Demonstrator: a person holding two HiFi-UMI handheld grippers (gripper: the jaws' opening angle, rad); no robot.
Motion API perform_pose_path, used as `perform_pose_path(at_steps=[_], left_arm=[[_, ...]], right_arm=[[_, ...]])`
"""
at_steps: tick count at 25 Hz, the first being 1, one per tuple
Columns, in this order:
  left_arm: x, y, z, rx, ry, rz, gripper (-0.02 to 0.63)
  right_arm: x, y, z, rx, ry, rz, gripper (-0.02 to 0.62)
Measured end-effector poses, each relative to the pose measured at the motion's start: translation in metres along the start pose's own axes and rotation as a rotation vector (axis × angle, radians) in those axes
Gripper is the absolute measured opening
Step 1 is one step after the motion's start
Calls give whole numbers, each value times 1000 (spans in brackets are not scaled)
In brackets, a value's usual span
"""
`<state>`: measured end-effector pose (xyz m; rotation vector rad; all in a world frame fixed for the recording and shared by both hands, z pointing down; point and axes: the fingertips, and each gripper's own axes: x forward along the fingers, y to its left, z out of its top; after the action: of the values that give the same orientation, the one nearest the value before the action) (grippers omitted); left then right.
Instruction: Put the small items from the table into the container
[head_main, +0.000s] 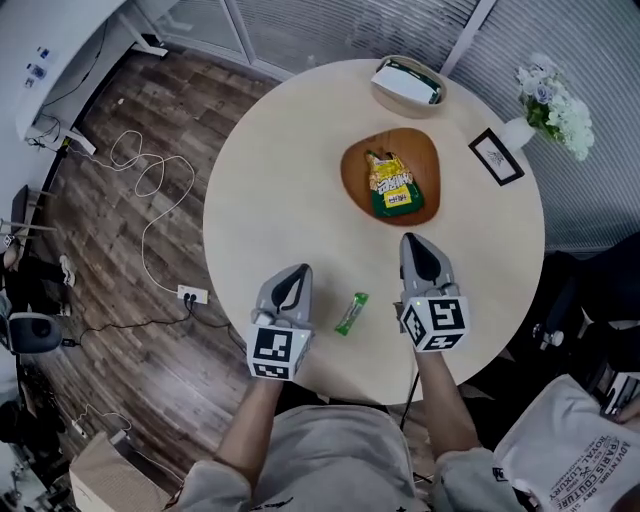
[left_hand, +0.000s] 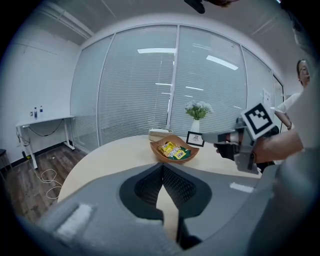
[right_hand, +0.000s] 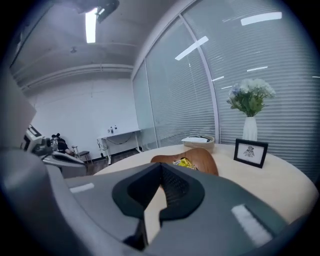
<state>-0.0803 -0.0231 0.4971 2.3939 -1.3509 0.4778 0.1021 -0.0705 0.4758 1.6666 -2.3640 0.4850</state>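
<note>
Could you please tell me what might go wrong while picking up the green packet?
The green packet lies flat on the table, so it may slide rather than lift. It sits between the left gripper and right gripper, both shut; reaching together could make them collide.

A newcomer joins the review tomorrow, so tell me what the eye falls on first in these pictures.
The wooden bowl at mid-table stands out, with yellow and green snack packs in it. Nearer the person, a green packet lies alone on the table between the left tongs and the right tongs, both shut and empty. White flowers stand at the far right edge.
</note>
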Motion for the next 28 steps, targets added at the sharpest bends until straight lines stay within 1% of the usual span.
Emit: perform_pose_path(at_steps=[1,3,6,9,13,18,22,25,28], left_arm=[[0,-1,0,1,-6,-2,-3],[-2,-3,-1,13,-14,-4,-5],[-7,-9,-5,34,-12,-10,-5],[-11,-17,-12,34,-13,-22,-6],[-15,-22,-18,37,-1,-27,-8],[-14,-30,-14,41,-3,-44,-8],[-15,-34,-11,38,-6,-55,-9],[-16,-34,-13,51,-3,-42,-5],[-17,-34,-16,50,0,-48,-5]], right_arm=[[-11,7,-10,17,-2,-9,3],[-32,23,-39,58,25,-20,3],[-59,54,-87,104,111,9,3],[-82,73,-114,132,161,27,3],[-88,84,-116,113,157,49,3],[-76,77,-95,67,129,68,3],[-70,76,-85,54,124,82,3],[-71,80,-88,56,136,93,3],[-73,84,-96,64,150,99,3]])
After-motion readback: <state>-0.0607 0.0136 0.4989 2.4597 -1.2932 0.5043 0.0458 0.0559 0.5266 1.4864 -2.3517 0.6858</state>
